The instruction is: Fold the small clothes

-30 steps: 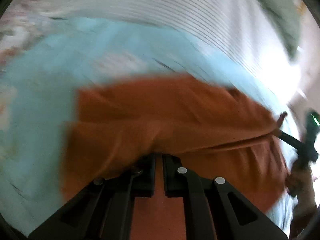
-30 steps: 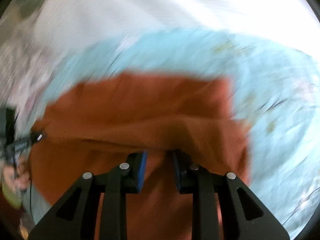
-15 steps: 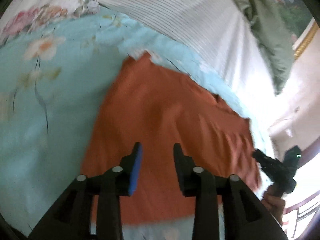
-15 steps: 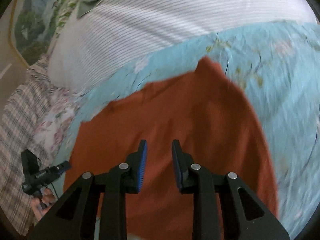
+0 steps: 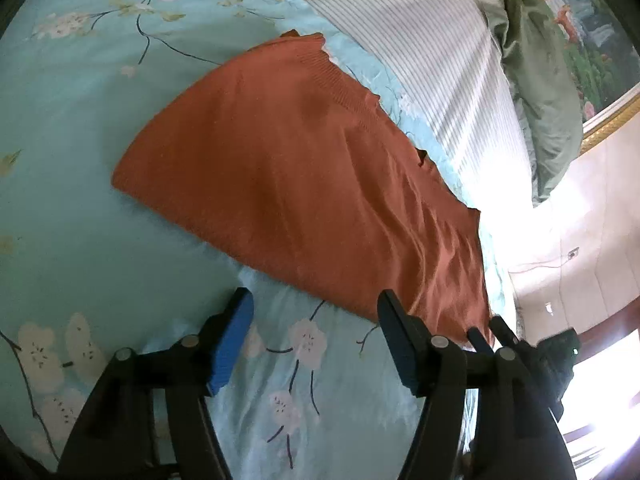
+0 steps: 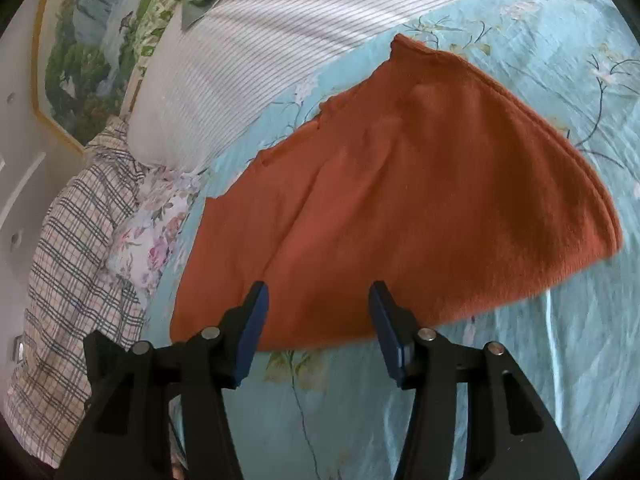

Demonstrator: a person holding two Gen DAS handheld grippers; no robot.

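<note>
1. Bedroom setup: everything sits on a light blue floral bedspread (image 5: 72, 184), with sun glaring in hard from the right side of the left wrist view.
2. An orange knit garment (image 5: 304, 184) lies flat on that bedspread, folded over on itself, with a ribbed band along its far edge. In the right wrist view the same garment (image 6: 420, 200) shows a doubled edge running down its right side.
3. Left gripper (image 5: 316, 336) hangs just near of the garment's near edge. Its jaws are opening, nothing between them but bedspread, and the pads aren't touching the knit.
4. Right gripper (image 6: 318, 320) is over the garment's near edge. Its jaws are opening too, with the orange fabric visible in the gap but not pinched by either pad.
5. From the left wrist camera, the right gripper (image 5: 496, 332) also pokes in at the garment's near right corner.
6. Farther out: a white striped pillow (image 6: 248, 48) beyond the garment, a green cloth (image 5: 548, 92) slumped on it, and a plaid fabric (image 6: 68, 248) plus a pink floral pillow (image 6: 152, 232) off to the left.
7. A framed landscape painting (image 6: 76, 64) hangs on the far wall.
</note>
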